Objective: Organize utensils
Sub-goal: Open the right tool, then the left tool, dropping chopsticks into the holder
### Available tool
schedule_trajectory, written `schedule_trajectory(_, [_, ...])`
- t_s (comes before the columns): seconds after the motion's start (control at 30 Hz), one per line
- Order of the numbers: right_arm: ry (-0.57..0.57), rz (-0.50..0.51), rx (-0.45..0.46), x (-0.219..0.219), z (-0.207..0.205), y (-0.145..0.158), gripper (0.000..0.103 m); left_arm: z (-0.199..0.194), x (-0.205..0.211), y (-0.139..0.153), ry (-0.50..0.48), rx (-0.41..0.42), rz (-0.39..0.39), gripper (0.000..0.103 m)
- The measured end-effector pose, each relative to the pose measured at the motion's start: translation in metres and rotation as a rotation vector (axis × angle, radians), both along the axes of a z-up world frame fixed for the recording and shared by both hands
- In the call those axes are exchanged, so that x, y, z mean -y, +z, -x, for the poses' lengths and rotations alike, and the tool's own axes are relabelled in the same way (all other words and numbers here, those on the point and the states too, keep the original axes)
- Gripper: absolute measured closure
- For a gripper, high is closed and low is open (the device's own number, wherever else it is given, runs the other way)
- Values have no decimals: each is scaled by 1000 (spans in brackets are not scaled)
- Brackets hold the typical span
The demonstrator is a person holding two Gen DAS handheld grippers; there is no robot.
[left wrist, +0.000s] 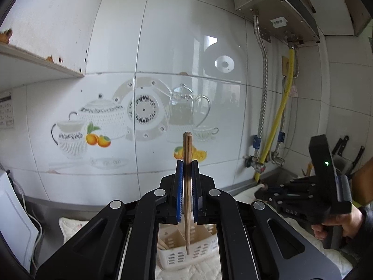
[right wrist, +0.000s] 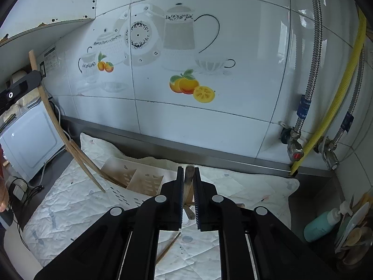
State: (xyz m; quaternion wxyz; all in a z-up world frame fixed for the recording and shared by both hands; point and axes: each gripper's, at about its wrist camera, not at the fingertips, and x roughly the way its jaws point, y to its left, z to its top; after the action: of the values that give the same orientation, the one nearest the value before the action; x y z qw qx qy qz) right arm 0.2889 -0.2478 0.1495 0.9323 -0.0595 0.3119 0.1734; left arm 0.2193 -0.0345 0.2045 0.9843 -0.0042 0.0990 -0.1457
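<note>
Gripping one wooden chopstick (left wrist: 187, 147) upright, the left tongs (left wrist: 186, 163) are clamped on its shaft, blue pads pressed to both sides. The thick end stands above the pads. The thin tip hangs directly over the white slotted basket (left wrist: 200, 254), above one of its divided compartments and not touching it. A few more wooden sticks (right wrist: 93, 165) lean in the basket's left end.

Just right of the basket, the right tongs (right wrist: 188, 170) point down toward the bench. A second chopstick (right wrist: 189, 177) sits between their pads. The pads stand slightly apart, with a sliver of gap on each side of the wood, so they bracket it and do not appear to squeeze it. Its lower end looks to lie near the basket's right edge. In the left wrist view a hand (left wrist: 338, 224) holds these tongs by their handle, well to the right of the basket.

Nearer the camera than the basket, a thin stick (right wrist: 167, 247) lies loose on the white quilted cloth (right wrist: 70, 210), which spreads under the basket across the bench.

Left of the basket stands a white appliance (right wrist: 30, 140). Behind the basket rises a tiled wall (right wrist: 209, 121) with printed teapots and oranges. Far to the basket's right are a yellow hose (right wrist: 335, 107) on the wall and a teal bottle (right wrist: 319, 226).
</note>
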Motion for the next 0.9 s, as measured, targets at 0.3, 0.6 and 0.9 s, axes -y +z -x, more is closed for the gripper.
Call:
schedule_trajectory(0.3, [0,-1,30,7,7,1,82,-28,8,2,41,19,-21,98])
schedule_trajectory(0.6, [45,-27,98,11,57,-1,71,-53,8,-36,66,-58,-14,98])
schedule_trajectory(0.9, [21,-76,73,16,112,-55,71,-56,5,-60,69,-120,8,95])
